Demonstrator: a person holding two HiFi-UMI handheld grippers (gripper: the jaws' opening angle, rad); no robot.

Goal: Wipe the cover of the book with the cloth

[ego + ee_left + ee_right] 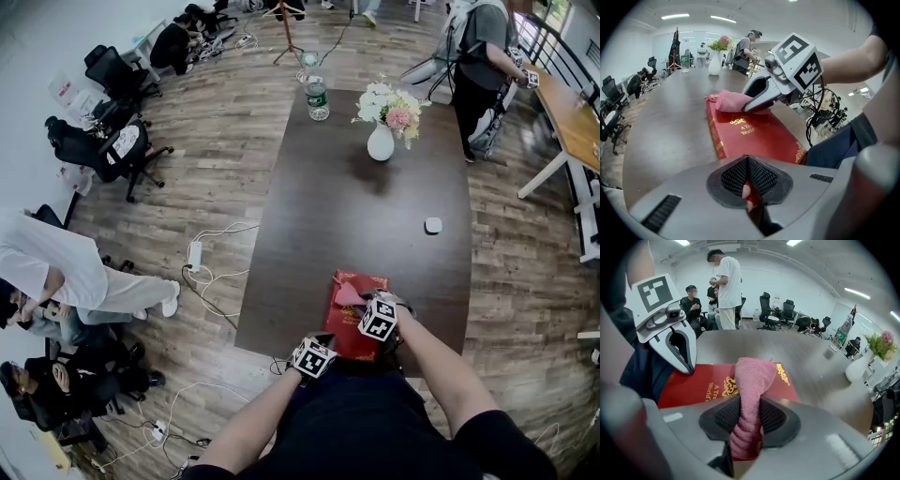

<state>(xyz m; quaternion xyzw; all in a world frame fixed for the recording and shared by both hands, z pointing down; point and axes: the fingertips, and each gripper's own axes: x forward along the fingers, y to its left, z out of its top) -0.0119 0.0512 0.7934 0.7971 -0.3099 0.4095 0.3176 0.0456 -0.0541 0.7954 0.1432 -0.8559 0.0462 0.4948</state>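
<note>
A red book with gold lettering lies flat at the near edge of the dark table. My left gripper is at the book's near left corner. In the left gripper view a red sliver of the book shows between the closed pads, so the left gripper is shut on it. My right gripper is over the cover, shut on a pink cloth. The cloth runs out of the right gripper and drapes onto the book.
A white vase of flowers and a water bottle stand at the table's far end. A small white object lies to the right. Cables run over the floor on the left; people and office chairs surround the table.
</note>
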